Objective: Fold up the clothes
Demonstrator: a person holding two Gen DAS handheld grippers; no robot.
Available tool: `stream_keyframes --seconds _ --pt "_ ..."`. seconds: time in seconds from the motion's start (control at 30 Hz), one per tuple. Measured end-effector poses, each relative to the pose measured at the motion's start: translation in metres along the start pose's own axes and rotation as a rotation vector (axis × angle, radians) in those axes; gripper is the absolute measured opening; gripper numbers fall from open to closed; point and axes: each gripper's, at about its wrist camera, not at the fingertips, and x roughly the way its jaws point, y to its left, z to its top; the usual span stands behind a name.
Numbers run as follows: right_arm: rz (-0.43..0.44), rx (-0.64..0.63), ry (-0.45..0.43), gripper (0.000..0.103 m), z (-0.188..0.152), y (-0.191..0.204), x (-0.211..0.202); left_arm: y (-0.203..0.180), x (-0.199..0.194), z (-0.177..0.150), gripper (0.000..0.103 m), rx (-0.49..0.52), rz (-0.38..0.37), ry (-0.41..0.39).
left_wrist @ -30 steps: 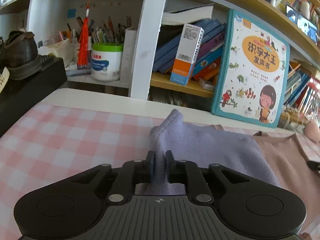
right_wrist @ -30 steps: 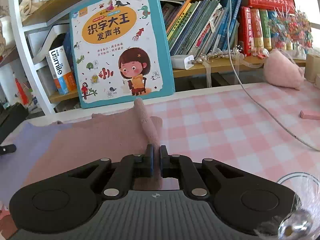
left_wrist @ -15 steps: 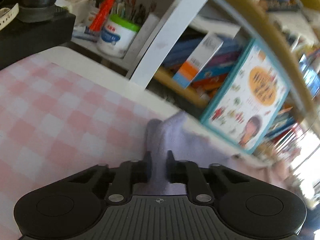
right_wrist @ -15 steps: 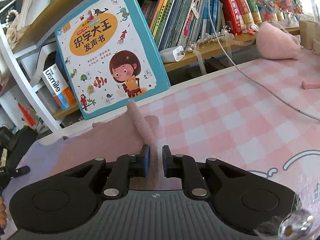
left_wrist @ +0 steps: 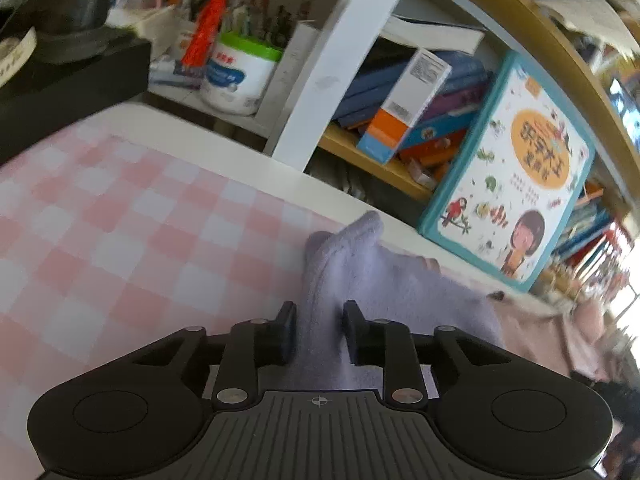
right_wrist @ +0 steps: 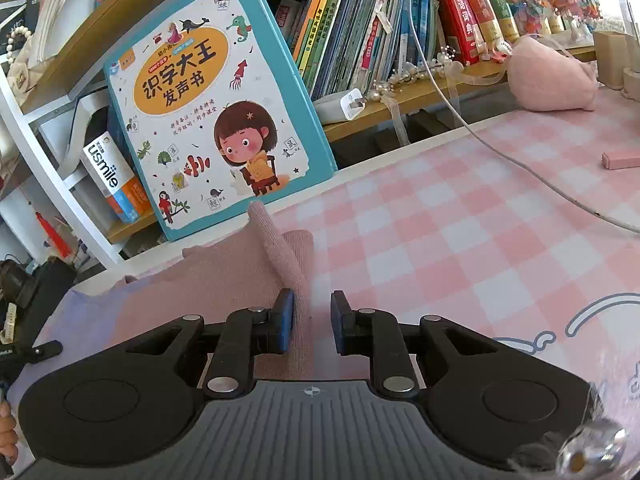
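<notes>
A table covered with a pink and white checked cloth runs up to a crowded bookshelf. Leaning against the shelf at the table's far edge stands a large teal children's book with a cartoon girl on its cover; it sits just behind the clothes. To its right are rows of upright books, a white charger with a white cable trailing across the cloth, a pink fuzzy pouch and a small pink block. In the left wrist view the shelf holds a white tub with a green lid full of pens, a red tassel, and an orange and white box. A black box with a dark shoe on top stands at the table's left edge.

A lilac garment lies on the cloth, and a dusty pink garment lies partly over it, toward the right.

The left gripper points forward and somewhat downward over the table. Its jaws have just been opening and now stand a little apart, with a raised ridge of the lilac garment between them; the pads look slightly clear of the fabric.

The right gripper points the same way, tilted down toward the table. Its jaws have also just been opening. A pinched-up fold of the dusty pink garment rises between them, lying against the left pad, with a clear gap to the right pad.
</notes>
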Motion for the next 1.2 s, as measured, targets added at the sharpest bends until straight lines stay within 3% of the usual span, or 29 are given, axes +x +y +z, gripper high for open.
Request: stream_keyframes --seconds 0.07,0.2,0.47,0.73,1.2 --pt "0.008 0.015 0.007 0.020 0.000 -0.001 0.000 -0.004 0.000 -0.001 0.030 0.026 0.005 -0.001" --pt "0.128 0.178 0.062 0.022 0.001 -0.015 0.004 -0.004 0.000 -0.001 0.030 0.017 -0.014 0.004" --pt "0.133 0.106 0.082 0.022 -0.002 0.002 0.002 0.011 -0.005 0.001 0.026 -0.074 -0.026 -0.001" --pt "0.120 0.047 0.101 0.021 -0.008 0.021 0.000 0.022 -0.026 -0.012 0.026 -0.054 -0.021 -0.011" --pt "0.107 -0.011 0.086 0.022 -0.047 0.045 -0.040 0.040 -0.065 -0.031 0.028 -0.102 -0.023 -0.013"
